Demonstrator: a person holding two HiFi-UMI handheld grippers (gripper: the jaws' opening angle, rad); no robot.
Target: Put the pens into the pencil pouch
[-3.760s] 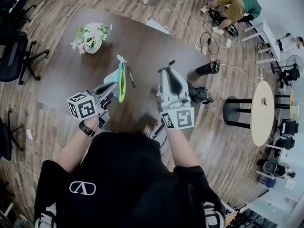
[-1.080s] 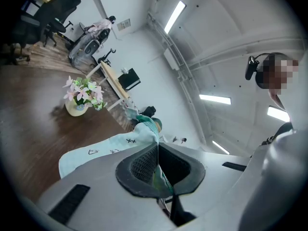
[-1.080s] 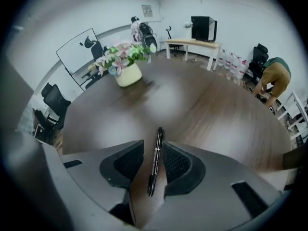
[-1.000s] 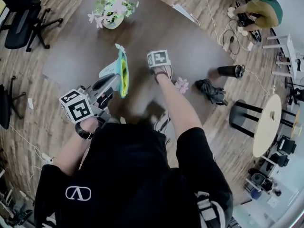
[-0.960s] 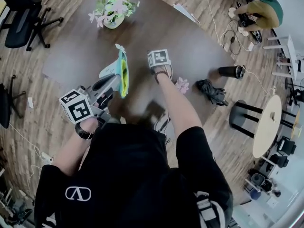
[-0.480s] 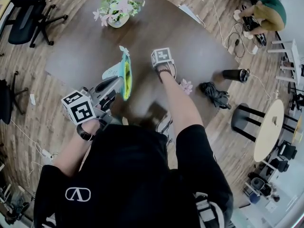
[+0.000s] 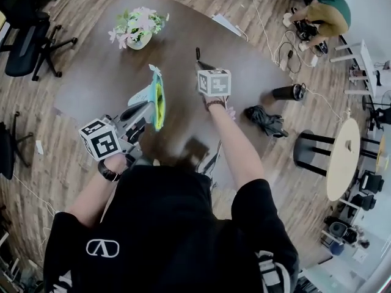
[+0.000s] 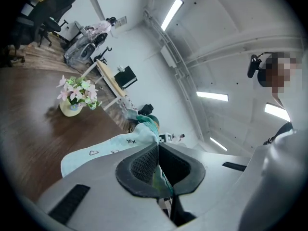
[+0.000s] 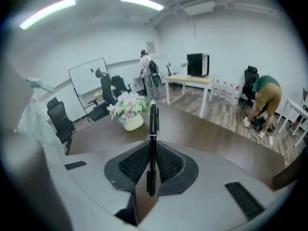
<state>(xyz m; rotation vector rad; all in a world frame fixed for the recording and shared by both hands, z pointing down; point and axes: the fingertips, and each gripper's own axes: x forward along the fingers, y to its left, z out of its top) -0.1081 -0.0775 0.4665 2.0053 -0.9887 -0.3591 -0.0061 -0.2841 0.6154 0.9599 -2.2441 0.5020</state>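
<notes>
Left gripper (image 8: 158,153), lower left of the head view: fingers fully shut on the rim of the pale-blue fabric pencil pouch (image 7: 157,99). Fabric is pinched flat between the pads. The pouch hangs clear above the worktop, its yellow-green lining showing as a narrow slit at frame centre that faces the other hand.

Right gripper (image 9: 152,160), just right of the pouch in the head view: fingers have just been closing and now clamp a slim black clip pen (image 9: 153,129) near its rear end. Most of the barrel sticks out ahead of the pads. The pen is in the air, beside the pouch mouth but not in it.

Step in hand, as I read it: insert the pen.
- Line the barrel up with the long axis of the slit, free end first.
- Hold the left side steady. It grips only one lip, so the mouth may sag shut; use the pen end to nudge the lips apart.
- Release only once most of the barrel is inside, otherwise it may tip out.

Beyond, upper left: dark brown wooden worktop (image 7: 104,72) and a vase of pink-white flowers (image 7: 135,30), well apart.
</notes>
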